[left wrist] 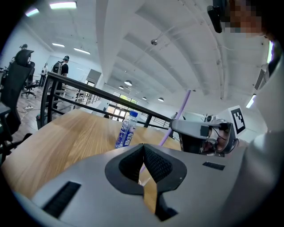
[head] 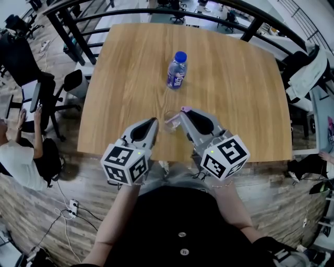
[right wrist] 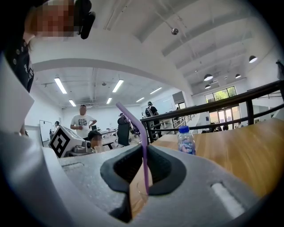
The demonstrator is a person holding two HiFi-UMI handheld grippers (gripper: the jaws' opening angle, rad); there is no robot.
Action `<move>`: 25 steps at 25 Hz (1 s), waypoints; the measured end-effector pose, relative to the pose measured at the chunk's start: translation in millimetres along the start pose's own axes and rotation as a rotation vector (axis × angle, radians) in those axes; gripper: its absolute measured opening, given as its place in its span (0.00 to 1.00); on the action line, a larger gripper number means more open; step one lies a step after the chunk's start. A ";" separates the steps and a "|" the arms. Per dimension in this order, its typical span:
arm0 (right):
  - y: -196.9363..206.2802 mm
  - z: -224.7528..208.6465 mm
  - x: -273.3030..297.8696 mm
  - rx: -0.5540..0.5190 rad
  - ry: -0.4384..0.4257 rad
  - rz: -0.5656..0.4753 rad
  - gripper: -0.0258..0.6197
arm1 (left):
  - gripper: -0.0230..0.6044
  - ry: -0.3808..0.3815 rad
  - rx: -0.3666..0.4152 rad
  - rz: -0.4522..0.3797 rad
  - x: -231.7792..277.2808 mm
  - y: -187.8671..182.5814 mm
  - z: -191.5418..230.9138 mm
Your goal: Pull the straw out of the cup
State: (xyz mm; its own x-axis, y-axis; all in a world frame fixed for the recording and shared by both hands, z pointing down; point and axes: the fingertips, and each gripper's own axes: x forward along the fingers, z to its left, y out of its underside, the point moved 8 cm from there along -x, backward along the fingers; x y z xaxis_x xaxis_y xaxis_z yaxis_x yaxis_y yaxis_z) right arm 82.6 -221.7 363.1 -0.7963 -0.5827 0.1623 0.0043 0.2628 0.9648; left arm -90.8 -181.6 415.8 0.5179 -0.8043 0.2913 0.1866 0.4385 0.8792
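Note:
A clear plastic cup (head: 171, 122) stands near the front edge of the wooden table (head: 229, 78), between my two grippers. My left gripper (head: 154, 121) meets the cup's left rim with its jaws closed, apparently pinching the thin wall; the contact itself is hard to make out. My right gripper (head: 182, 112) is shut on a purple straw (right wrist: 144, 159), just above the cup. The straw runs up between the pads and bends at its top. In the left gripper view the straw (left wrist: 179, 113) rises slanted past the right gripper (left wrist: 195, 128). Its lower end is hidden.
A water bottle (head: 177, 69) with a blue cap stands upright at the middle of the table, beyond the cup. A black railing (head: 156, 11) runs behind the table. Office chairs and people are off to the left and in the background.

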 end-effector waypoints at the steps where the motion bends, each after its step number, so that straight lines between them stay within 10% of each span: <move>1: -1.4 0.4 -0.8 0.008 0.002 -0.010 0.09 | 0.06 0.008 0.007 0.004 1.1 -1.0 -1.3; 25: -43.4 12.8 -40.5 0.102 0.066 -0.292 0.09 | 0.06 0.169 0.036 -0.029 -12.7 -28.3 -13.1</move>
State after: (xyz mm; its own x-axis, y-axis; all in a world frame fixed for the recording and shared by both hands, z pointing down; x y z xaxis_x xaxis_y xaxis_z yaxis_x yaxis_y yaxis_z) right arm 107.0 -199.7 312.0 -0.7141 -0.6925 -0.1022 -0.2821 0.1512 0.9474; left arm -91.7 -178.5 382.3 0.6460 -0.7364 0.2009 0.1753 0.3992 0.8999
